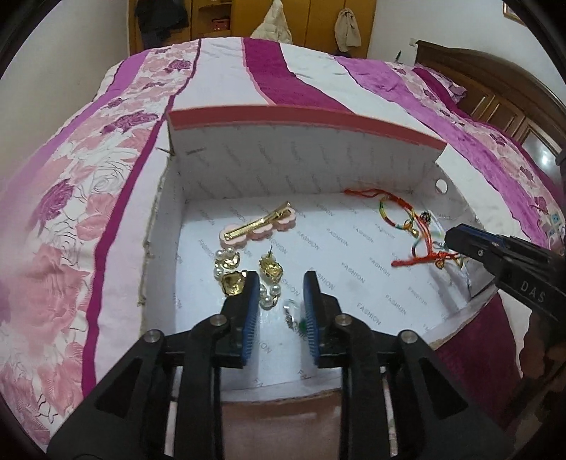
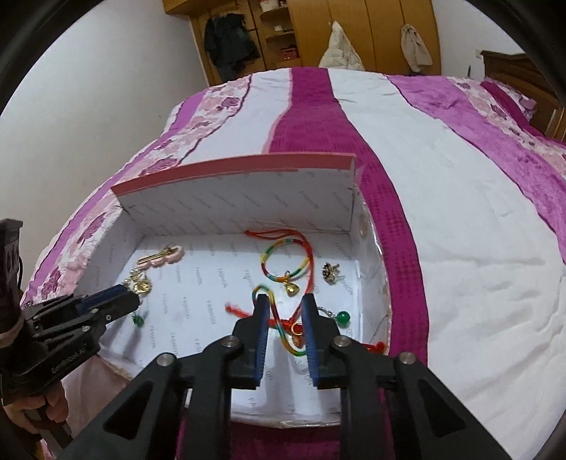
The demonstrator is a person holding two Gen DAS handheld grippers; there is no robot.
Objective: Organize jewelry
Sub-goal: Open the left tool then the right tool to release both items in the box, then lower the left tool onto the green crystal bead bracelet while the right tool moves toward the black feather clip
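Observation:
An open white box (image 1: 300, 166) (image 2: 233, 208) lies on the bed. At its left lie a pink flower hair clip (image 1: 260, 224) (image 2: 161, 258) and gold-and-pearl earrings (image 1: 230, 272) (image 2: 139, 283). My left gripper (image 1: 281, 279) is open low over a pearl earring (image 1: 270, 279) and a green drop earring (image 1: 295, 318). At the box's right lie multicoloured cord bracelets (image 1: 406, 219) (image 2: 283, 262) with gold charms. My right gripper (image 2: 284, 300) is open above one bracelet (image 2: 283, 325). A green bead earring (image 2: 342, 316) and a gold stud (image 2: 330, 271) lie by it.
The box rests on a purple, magenta and white floral bedspread (image 1: 106, 212) (image 2: 442, 212). The box lid (image 1: 304, 122) stands up at the far side. A wooden wardrobe (image 2: 318, 32) and a dark headboard (image 1: 495, 88) are behind.

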